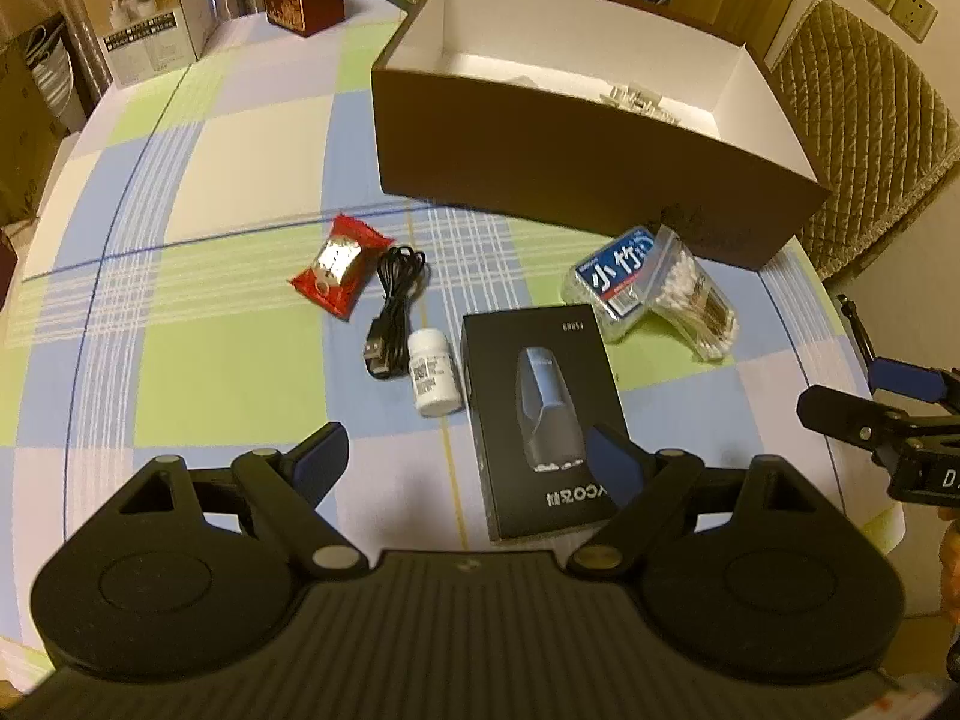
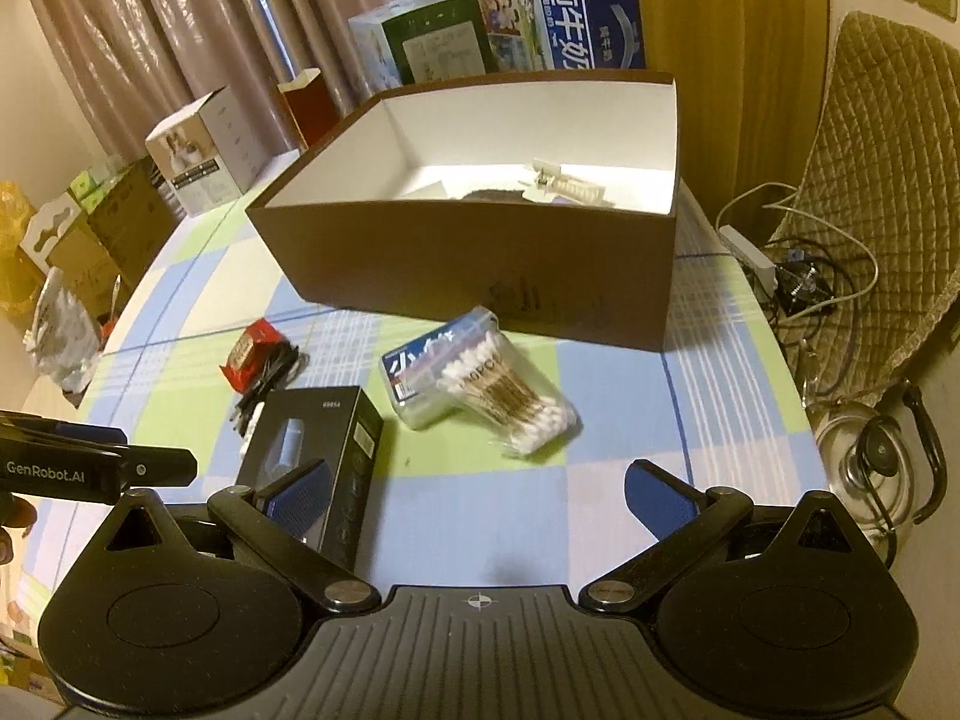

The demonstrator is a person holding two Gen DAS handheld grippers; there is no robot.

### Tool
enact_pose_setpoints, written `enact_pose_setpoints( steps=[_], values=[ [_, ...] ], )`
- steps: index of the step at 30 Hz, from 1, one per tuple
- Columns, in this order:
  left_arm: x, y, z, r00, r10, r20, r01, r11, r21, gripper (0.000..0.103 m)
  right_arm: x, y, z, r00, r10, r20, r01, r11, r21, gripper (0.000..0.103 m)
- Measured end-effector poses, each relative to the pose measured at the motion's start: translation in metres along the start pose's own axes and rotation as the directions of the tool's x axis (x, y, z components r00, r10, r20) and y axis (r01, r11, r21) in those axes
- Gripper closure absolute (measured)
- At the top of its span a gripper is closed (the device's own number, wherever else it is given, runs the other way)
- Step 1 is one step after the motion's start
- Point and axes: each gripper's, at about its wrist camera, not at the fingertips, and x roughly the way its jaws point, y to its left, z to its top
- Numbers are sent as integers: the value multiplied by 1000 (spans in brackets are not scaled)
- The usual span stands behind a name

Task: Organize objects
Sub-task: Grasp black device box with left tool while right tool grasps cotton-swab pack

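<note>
A brown open box (image 1: 576, 144) (image 2: 468, 258) with a white inside stands at the back of the checked tablecloth; a white clip (image 2: 558, 180) lies in it. In front lie a red snack packet (image 1: 339, 264) (image 2: 252, 351), a coiled black USB cable (image 1: 396, 300), a small white bottle (image 1: 433, 378), a black product box (image 1: 540, 414) (image 2: 318, 456) and a bag of cotton swabs (image 1: 654, 291) (image 2: 480, 384). My left gripper (image 1: 468, 456) hangs open above the black box and bottle, holding nothing. My right gripper (image 2: 480, 492) is open over bare cloth, the black box beside its left finger.
Cartons (image 2: 558, 12) and a white carton (image 1: 150, 18) line the table's back edge before the curtains. A padded chair (image 2: 888, 180) with a power strip and cables stands right, and a kettle (image 2: 876, 468) sits below the table's right edge.
</note>
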Motion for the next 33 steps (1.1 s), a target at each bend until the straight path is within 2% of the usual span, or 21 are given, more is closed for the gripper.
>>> enact_pose_setpoints(
  steps=[8, 19, 28, 33],
  values=[
    [11, -6, -10, 999, -27, -27, 27, 1000, -6, 19, 6, -4, -8, 1000, -9, -25, 8, 1000, -4, 2],
    [36, -24, -12, 998, 0, -61, 2, 1000, 28, 18, 12, -21, -16, 998, -34, -57, 35, 999, 16, 2],
    [64, -39, -11, 996, -26, -91, 30, 999, 41, 15, 14, -38, -17, 997, -46, -67, 48, 998, 30, 2],
    [78, -51, -7, 996, -6, -93, 13, 998, 66, 12, 16, -49, -17, 996, -48, -73, 52, 998, 43, 2]
  ],
)
